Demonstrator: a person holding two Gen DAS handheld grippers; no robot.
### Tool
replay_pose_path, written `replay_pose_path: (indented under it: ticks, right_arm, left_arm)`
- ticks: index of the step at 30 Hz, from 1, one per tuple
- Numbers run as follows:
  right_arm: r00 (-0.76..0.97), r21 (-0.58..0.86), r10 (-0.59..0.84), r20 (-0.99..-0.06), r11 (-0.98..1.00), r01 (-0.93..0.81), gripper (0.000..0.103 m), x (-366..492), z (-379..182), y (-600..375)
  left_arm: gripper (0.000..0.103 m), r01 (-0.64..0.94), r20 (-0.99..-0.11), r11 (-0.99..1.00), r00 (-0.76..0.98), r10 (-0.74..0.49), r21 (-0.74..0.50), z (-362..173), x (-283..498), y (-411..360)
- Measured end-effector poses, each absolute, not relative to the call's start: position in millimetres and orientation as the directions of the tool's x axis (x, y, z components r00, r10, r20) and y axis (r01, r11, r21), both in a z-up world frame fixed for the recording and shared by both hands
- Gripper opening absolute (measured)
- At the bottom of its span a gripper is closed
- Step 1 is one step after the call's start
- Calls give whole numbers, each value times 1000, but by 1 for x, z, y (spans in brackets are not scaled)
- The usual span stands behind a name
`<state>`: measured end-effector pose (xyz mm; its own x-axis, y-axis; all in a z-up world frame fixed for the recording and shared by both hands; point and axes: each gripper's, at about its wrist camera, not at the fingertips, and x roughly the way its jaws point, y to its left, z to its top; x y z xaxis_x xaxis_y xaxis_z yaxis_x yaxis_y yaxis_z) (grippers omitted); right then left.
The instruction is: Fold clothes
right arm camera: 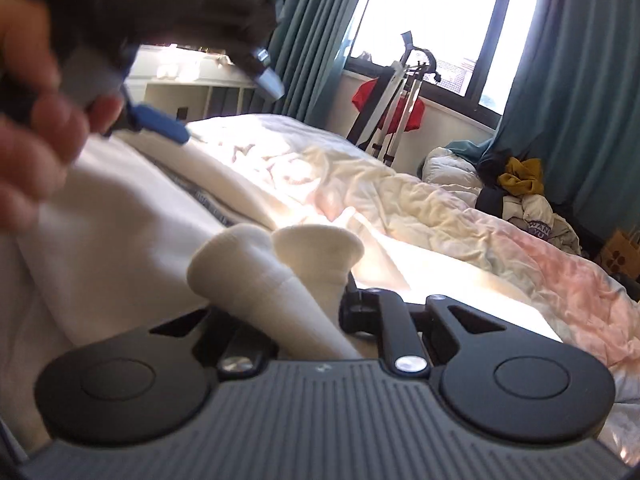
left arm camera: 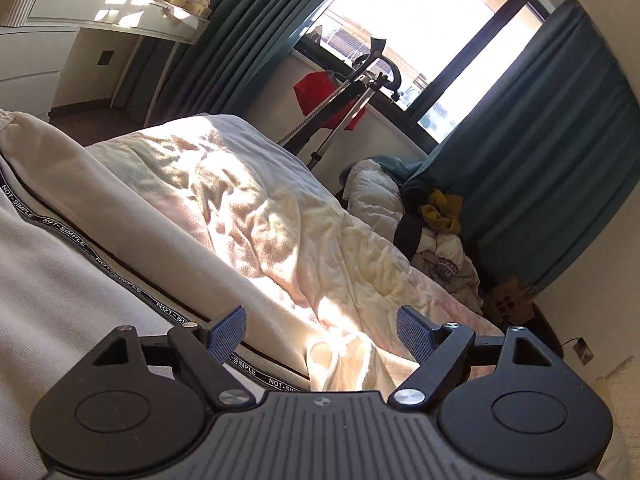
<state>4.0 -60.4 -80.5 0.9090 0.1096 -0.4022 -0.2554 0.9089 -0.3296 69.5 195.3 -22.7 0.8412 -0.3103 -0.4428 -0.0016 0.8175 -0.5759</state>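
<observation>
— What can you read from there?

— On my left wrist view, the cream garment (left arm camera: 60,248) carries a dark tape printed "NOT·SIMPLE" over and over (left arm camera: 76,236); the tape runs from the upper left down toward the left gripper (left arm camera: 320,334). In the clothes pile (right arm camera: 532,208) by the far curtain, a purple patch shows "WAN" above "YU" (right arm camera: 540,227). Nothing else is legible.

— And the garment itself — where is it, how does it lie?

— It lies on the bed (left arm camera: 248,200), on the left side of both views. Its long axis follows that tape, slanting from far left toward me. One ribbed end (right arm camera: 280,264) of it is bunched up and points away from the camera, toward the window.

— Your jaws?

— My left gripper's jaws stand wide apart with nothing between them, above the garment's edge and a loose fold of cream cloth. My right gripper (right arm camera: 304,304) is clamped on that ribbed end — the cloth bulges out in two rounded lobes past the jaws.

— The left tool in the right view?

— Blurred, upper left (right arm camera: 160,120), with my hand (right arm camera: 36,128) around it, above the garment.
</observation>
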Motion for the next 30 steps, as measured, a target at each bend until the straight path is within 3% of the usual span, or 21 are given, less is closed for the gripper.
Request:
replay_pose_path:
  ticks: [5, 7, 9, 11, 18, 22, 26, 30]
  right_arm:
    - [887, -371, 170, -428, 862, -345, 21, -5, -69, -64]
    - [868, -375, 205, -452, 839, -394, 31, -8, -63, -66]
    - [846, -401, 251, -470, 793, -458, 54, -16, -62, -69]
    - [838, -400, 278, -470, 779, -482, 63, -26, -58, -78]
    - [864, -218, 251, -437, 902, -372, 65, -55, -46, -126]
    - [835, -56, 240, -495, 950, -306, 65, -56, -55, -146]
    - [689, 218, 344, -638, 939, -268, 64, -31, -85, -158]
    - [678, 337, 391, -622, 916, -219, 65, -26, -88, -171]
  left_arm:
    - [83, 55, -460, 815, 802, -380, -577, -31, 76, 176]
    - [83, 75, -466, 815, 789, -401, -574, -34, 76, 169]
    - [83, 94, -467, 816, 780, -416, -570, -36, 74, 162]
    - [83, 116, -463, 820, 777, -426, -561, -37, 72, 155]
    - [82, 210, -447, 841, 769, -457, -498, -37, 65, 132]
    - [82, 214, -462, 836, 751, -472, -505, -44, 69, 126]
    - [82, 225, -467, 838, 745, -477, -496, -45, 67, 121]
    - [82, 225, -451, 826, 748, -486, -516, -42, 57, 124]
